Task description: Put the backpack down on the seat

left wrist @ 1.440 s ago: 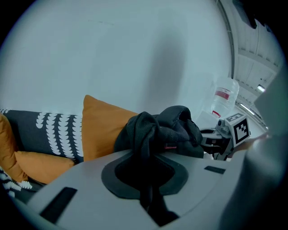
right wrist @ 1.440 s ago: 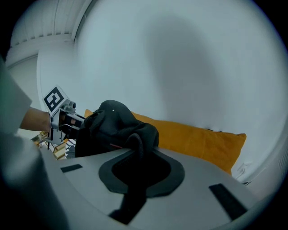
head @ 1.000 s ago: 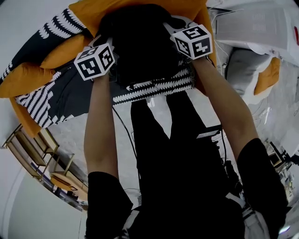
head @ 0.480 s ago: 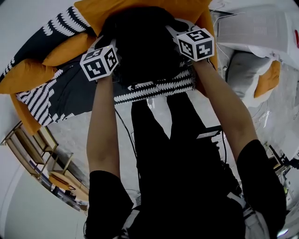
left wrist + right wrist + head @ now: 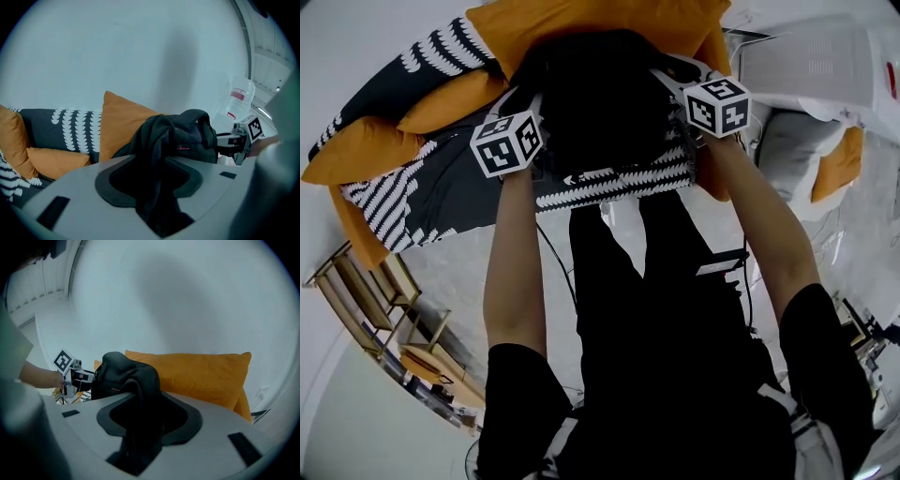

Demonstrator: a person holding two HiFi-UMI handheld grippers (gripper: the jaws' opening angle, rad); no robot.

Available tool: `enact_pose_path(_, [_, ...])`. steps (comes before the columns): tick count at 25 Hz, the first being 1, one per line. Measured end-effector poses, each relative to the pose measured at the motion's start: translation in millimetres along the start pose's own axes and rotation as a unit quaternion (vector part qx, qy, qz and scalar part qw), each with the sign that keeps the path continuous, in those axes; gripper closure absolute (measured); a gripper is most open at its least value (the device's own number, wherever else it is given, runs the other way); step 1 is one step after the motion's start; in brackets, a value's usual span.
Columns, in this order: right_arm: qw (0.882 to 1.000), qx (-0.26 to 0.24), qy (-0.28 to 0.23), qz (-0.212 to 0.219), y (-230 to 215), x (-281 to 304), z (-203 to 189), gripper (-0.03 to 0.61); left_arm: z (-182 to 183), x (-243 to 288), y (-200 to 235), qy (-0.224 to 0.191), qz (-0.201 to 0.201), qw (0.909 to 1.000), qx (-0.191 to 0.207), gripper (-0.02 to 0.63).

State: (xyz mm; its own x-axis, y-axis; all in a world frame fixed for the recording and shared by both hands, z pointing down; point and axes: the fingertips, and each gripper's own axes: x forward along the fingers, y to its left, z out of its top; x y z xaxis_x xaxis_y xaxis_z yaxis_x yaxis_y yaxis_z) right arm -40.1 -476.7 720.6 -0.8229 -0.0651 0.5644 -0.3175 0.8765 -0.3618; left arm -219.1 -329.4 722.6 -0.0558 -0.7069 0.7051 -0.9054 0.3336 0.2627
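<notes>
– Now, where lies the backpack (image 5: 591, 103)?
– On the seat (image 5: 459, 192), against an orange cushion (image 5: 581, 19).
– And the grippers?
– Left gripper (image 5: 155, 183), right gripper (image 5: 144, 425): jaws just opened wide, a strap (image 5: 157, 157) loose between each.

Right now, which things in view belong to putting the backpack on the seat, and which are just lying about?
Job: black fabric backpack; dark sofa seat with white-patterned cover.
Lying about: orange fabric cushions; low wooden rack; clear plastic bottle with red label.
</notes>
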Motion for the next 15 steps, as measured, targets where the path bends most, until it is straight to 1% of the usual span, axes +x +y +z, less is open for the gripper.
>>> enact_pose_path(4, [1.000,-0.014,-0.003,-0.003,5.8,-23.1,-1.1,0.422,-0.9,-18.7,-3.2,-0.009,-0.005,0.9999,-0.012,0.459])
enact_pose_path(7, [1.000,-0.015,-0.013,-0.005,16.0,-44.2,4.2,0.448,1.5,-39.4,-10.0,-0.024,-0.012,0.9995,-0.017,0.482])
enact_pose_path(10, [0.999,-0.020,-0.043,-0.009,32.4,-65.9,21.3,0.505,15.0,-60.0,-20.9,-0.050,-0.031,0.9981,-0.015,0.521])
enact_pose_path(15, [0.994,-0.026,-0.102,-0.002,84.3,-107.5,49.7,0.540,34.6,-109.3,-45.4,-0.099,-0.070,0.9925,-0.020,0.569])
